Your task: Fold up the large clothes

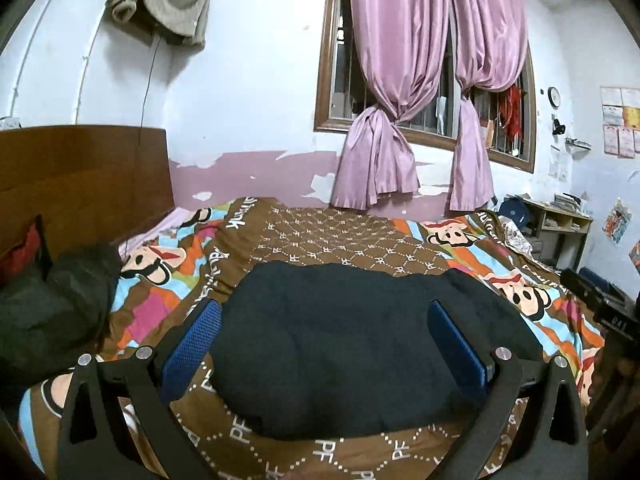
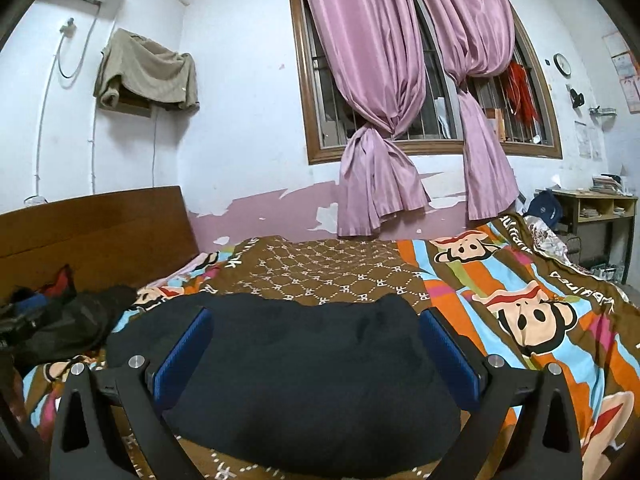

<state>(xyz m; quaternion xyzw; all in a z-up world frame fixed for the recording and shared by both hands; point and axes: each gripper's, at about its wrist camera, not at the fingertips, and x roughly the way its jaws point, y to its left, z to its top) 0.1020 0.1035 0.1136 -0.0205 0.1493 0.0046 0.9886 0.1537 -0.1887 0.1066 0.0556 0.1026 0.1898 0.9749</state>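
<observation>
Overhead, both grippers gape empty: left gripper (image 1: 324,320), right gripper (image 2: 316,330), blue textured pads (image 1: 196,344). Dark, soft, rounded folded garment (image 1: 344,344) lies flat on patterned quilt (image 1: 344,236).

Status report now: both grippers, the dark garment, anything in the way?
Left gripper open, empty. Right gripper open, empty. Dark garment lies folded on the bedspread, not held. Pile of dark clothes beside it, apart; nothing in the way.
</observation>
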